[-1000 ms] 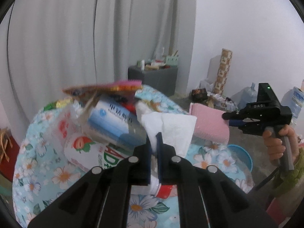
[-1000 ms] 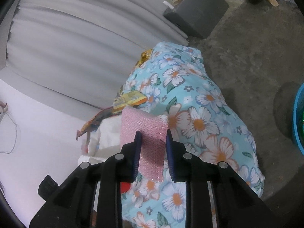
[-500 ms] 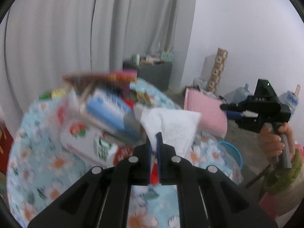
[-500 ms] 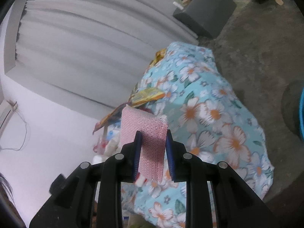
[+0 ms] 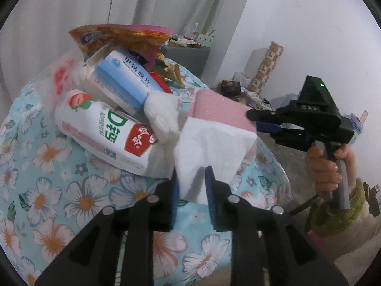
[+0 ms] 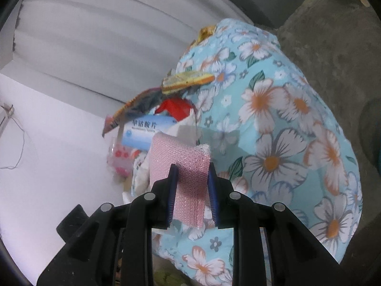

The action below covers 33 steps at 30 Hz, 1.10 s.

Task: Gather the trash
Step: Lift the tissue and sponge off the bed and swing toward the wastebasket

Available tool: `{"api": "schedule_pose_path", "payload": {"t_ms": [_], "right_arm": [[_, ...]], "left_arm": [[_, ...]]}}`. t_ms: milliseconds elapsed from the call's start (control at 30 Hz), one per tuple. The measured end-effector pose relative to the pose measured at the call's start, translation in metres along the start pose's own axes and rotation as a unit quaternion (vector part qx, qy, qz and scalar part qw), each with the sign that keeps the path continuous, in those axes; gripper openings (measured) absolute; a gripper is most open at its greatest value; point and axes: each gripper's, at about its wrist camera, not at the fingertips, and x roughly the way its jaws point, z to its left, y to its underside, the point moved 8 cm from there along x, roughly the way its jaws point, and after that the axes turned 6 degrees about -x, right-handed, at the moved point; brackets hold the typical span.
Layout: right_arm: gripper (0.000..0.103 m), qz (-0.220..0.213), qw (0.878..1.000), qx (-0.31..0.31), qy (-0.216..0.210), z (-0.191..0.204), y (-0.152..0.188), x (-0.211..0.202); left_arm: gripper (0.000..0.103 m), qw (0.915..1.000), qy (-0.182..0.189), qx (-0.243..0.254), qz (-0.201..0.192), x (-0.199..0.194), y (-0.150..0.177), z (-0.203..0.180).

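The left gripper [image 5: 191, 186] has just been opening its jaws, and the white crumpled paper tissue [image 5: 212, 147] sits between them, its lower corner in the gap, with a sliver of space on the right pad side; whether the left pad touches it is hard to tell. Just ahead and left of that gripper lie a white strawberry-print drink bottle [image 5: 104, 131] and a blue-and-white cardboard box [image 5: 121, 81] on the flowered blue cloth-covered bench [image 5: 47, 190]. The right gripper [image 6: 191, 190] pinches a pink textured sponge [image 6: 183, 164], which stands upright between its pads and hides part of the trash heap behind. The tissue's lower edge is cut off by the left gripper's fingers.
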Motion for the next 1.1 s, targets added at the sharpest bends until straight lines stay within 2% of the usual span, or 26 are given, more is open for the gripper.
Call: {"api": "schedule_pose_path", "payload": {"t_ms": [367,433,667,833,1100], "right_arm": [[0.023,0.008,1.0,0.0,0.007,-0.002,0.001,0.008],[0.023,0.009,1.0,0.001,0.008,-0.002,0.001,0.008],[0.023,0.006,1.0,0.005,0.008,-0.001,0.001,0.008],[0.023,0.005,1.0,0.015,0.0,-0.001,0.002,0.005],[0.023,0.011,0.999,0.04,-0.013,-0.007,0.004,0.005]], "left_arm": [[0.02,0.9991,-0.004,0.04,-0.01,-0.007,0.0,-0.019],[0.013,0.9985,-0.009,0.053,-0.014,-0.009,0.001,-0.023],[0.004,0.9961,0.003,0.084,-0.029,-0.02,0.003,-0.038],[0.002,0.9959,0.01,0.079,-0.042,-0.025,-0.001,-0.042],[0.001,0.9958,0.023,0.038,-0.08,-0.034,-0.024,-0.039]]}}
